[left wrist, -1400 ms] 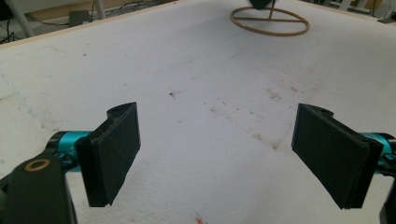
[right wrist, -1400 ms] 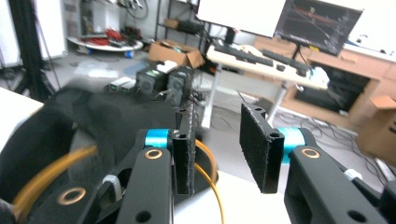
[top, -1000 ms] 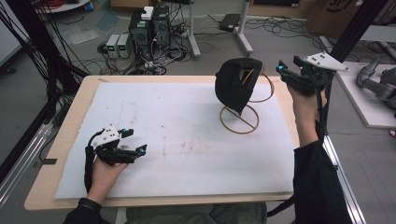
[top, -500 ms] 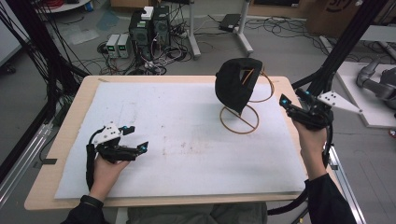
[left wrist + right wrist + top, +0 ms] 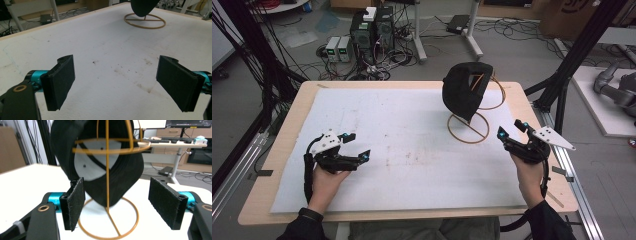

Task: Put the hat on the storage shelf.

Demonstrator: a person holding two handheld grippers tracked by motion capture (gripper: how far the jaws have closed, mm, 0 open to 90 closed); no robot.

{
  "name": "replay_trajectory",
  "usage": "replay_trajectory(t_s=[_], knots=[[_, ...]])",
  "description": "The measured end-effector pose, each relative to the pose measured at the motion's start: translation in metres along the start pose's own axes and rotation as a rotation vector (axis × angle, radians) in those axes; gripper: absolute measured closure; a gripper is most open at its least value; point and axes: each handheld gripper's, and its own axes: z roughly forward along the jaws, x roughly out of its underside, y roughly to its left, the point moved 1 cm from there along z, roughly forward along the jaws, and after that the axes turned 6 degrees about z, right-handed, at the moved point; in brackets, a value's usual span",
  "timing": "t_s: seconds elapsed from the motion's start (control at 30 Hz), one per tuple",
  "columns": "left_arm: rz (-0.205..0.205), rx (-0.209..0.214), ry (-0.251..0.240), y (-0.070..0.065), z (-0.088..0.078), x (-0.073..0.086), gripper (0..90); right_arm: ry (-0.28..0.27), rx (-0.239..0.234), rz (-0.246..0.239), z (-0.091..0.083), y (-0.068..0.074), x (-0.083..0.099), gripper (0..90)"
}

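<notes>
A black cap [image 5: 464, 95] hangs on a gold wire stand [image 5: 468, 128] near the far right part of the white mat [image 5: 412, 145]. The stand's stem rises upright from a round base ring, and the cap's long axis runs close to that upright line, tilted a little: its crown faces toward the left and near side of the table, its hollow underside with the pale lining toward the far right.

The right gripper [image 5: 511, 132] is just to the right of the stand's base and slightly nearer the person, apart from it. Its jaws have just been opening and now stand released, wide apart, with nothing pressed between them. In the right gripper view the cap [image 5: 100, 165] and stand [image 5: 108, 195] lie straight ahead of the jaws, the cap's lower edge hanging level with the gap between the pads.

The left gripper [image 5: 357, 146] lies well apart from the cap, over the near left of the mat, jaws released and empty. From it the stand's ring [image 5: 145, 20] sits far ahead and to the right
</notes>
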Motion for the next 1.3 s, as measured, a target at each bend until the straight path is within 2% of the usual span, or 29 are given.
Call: replay_trajectory(t_s=[0.1,0.23,0.3,0.4,0.67,1.3], knots=[[0.0,-0.004,-0.003,0.001,-0.001,0.0,15.5,0.02,0.001,-0.013,0.003,-0.001,0.01,29.2],[0.0,-0.011,-0.004,0.001,-0.002,0.001,15.5,0.083,0.008,-0.029,0.009,-0.001,0.017,28.6],[-0.002,-0.015,-0.005,0.001,-0.004,0.001,15.5,0.075,0.007,-0.038,0.01,0.0,0.02,28.7],[-0.003,-0.024,-0.008,0.002,-0.007,0.002,15.5,0.103,0.005,-0.051,0.013,0.0,0.025,28.7],[-0.01,-0.036,-0.01,0.003,-0.01,0.003,15.4,0.121,0.017,-0.052,0.013,-0.005,0.03,28.7],[-0.007,-0.033,-0.008,0.003,-0.008,0.003,15.5,0.163,0.012,-0.086,0.015,-0.003,0.035,28.7]])
